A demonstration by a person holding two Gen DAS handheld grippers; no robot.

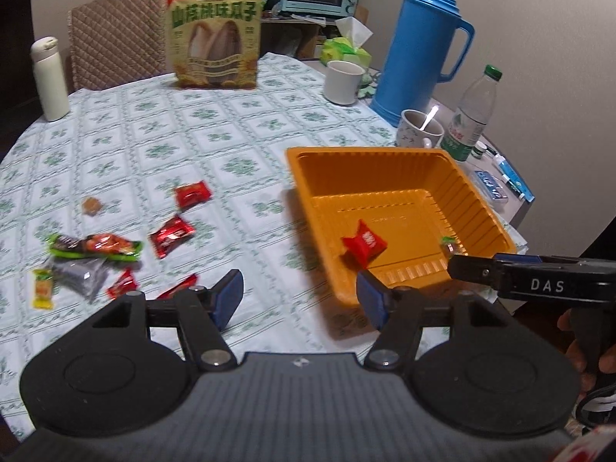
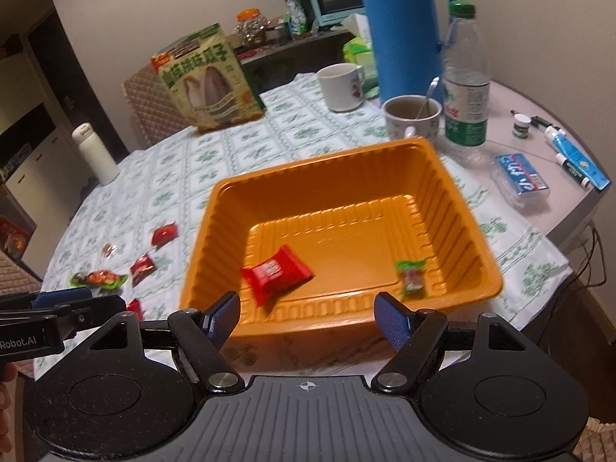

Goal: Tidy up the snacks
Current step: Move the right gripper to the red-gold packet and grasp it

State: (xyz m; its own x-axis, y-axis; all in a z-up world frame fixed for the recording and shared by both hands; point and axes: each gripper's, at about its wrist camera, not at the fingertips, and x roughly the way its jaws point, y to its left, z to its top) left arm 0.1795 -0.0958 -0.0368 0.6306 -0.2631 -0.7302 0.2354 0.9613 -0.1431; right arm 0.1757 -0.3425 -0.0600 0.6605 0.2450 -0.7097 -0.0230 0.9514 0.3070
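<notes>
Left gripper (image 1: 300,292): jaws stand apart, nothing between the blue pads. It hangs over the tablecloth just beside the near left corner of the orange tray (image 1: 308,177), angled down toward the table.

Right gripper (image 2: 308,315): jaws likewise apart and empty, poised above the tray's near rim. Its black body also shows at the right edge of the left wrist view, close to the tray's near right corner, with part of a hand (image 1: 585,350) below it.

Orange tray: ribbed plastic, sits on the green-patterned tablecloth (image 1: 192,123). Inside, two items: a red wrapped snack (image 2: 275,271) lying on the floor toward the near left, and a small green-wrapped candy (image 2: 411,275) against the near right wall. The two are well apart.

Loose snacks on the cloth, left of the tray: two red wrapped pieces (image 1: 192,194) (image 1: 171,235), a long green-edged packet (image 1: 94,248), a grey wrapper (image 1: 79,277) just below it, a small yellow candy (image 1: 42,288), a small brown candy (image 1: 90,206), and two more red pieces (image 1: 122,284) near the left gripper's left finger. Some are blurred.

Further back: large bag of sunflower seeds (image 1: 215,34) standing upright, white flask (image 1: 48,79) at far left, white mug (image 1: 342,81), blue thermos jug (image 1: 419,42), a cup with spoon (image 1: 419,129), clear water bottle (image 1: 471,115). Blue packet (image 2: 521,175) and tubes lie to the tray's right.
</notes>
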